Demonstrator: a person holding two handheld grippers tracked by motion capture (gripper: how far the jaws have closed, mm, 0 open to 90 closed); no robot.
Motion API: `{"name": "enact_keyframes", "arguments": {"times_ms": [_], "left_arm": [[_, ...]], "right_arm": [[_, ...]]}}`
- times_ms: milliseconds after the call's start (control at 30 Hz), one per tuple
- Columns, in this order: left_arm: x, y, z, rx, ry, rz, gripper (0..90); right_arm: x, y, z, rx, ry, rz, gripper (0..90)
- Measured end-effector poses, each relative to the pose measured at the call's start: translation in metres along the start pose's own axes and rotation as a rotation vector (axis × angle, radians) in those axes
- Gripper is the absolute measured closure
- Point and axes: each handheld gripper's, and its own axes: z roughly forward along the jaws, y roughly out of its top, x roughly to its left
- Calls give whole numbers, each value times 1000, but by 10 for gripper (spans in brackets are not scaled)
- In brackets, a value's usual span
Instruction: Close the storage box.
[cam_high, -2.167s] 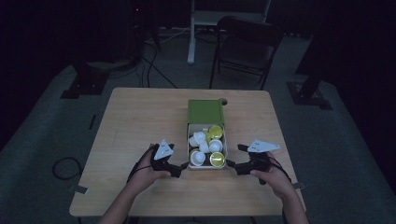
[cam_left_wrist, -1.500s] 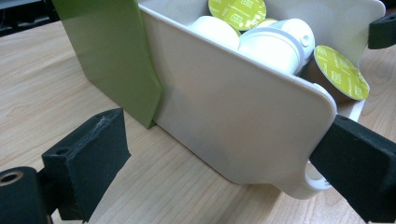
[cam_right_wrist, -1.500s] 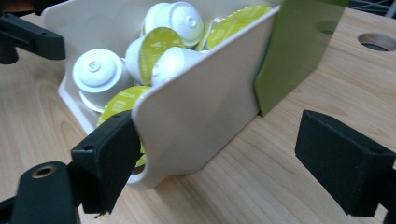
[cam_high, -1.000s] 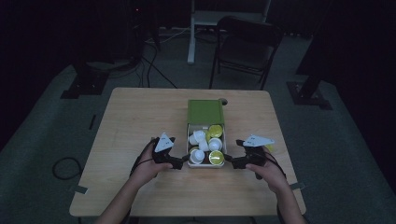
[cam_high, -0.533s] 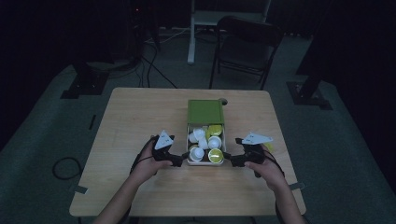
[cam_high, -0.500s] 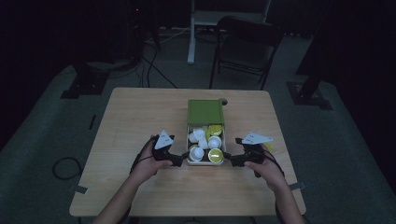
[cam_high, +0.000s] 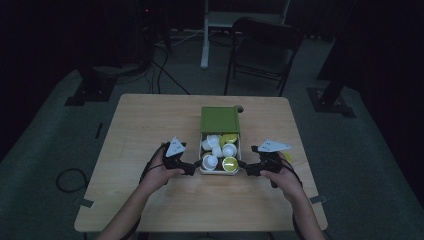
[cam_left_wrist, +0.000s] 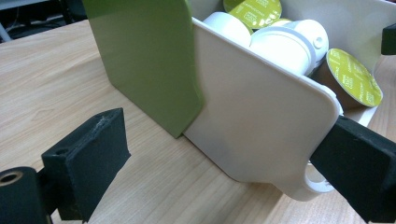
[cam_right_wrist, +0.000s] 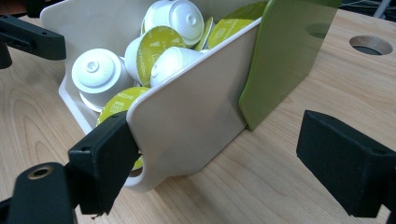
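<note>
Right hand-held gripper (cam_right_wrist: 210, 163) jaws spread around white drawer (cam_right_wrist: 196, 107), coffee capsules (cam_right_wrist: 159, 44), green sleeve (cam_right_wrist: 289, 51)

Dim overhead view, perhaps underexposed

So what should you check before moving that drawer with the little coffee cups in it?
1. Left gripper jaws wide apart, one at the drawer's front corner, nothing clamped: ok.
2. Right gripper jaws also wide apart at the other front corner: ok.
3. Drawer pulled partly out of the green sleeve, flat on the table: ok.
4. Coffee capsules piled near the rim, some tipped on their sides; may spill if jolted: not ok.
5. Whether either jaw really touches the drawer wall: cannot tell.
6. Table around the drawer free for sliding: ok.
</note>
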Motion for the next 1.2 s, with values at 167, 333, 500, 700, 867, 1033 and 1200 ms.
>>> {"name": "enact_keyframes", "arguments": {"times_ms": [167,333,500,700,867,1033,1200], "left_arm": [[3,0,1,-1,3,-6,56],[4,1,3,2,4,-3,56],[5,3,4,4,6,-2,56],[7,4,6,8,8,2,56],[8,5,8,7,9,-3,56],[10,6,9,10,8,-4,56],[11,7,10,8,6,-11,56]], "right_arm": [[0,1,2,0,-2,1,128],[-1,2,3,3,-7,-2,127],[-2,3,4,4,-13,1,127],[-5,4,6,1,-17,10,127],[-7,5,7,-1,-20,13,127],[-9,6,9,-2,-23,17,125],[-10,7,10,-1,-25,26,124]]}}
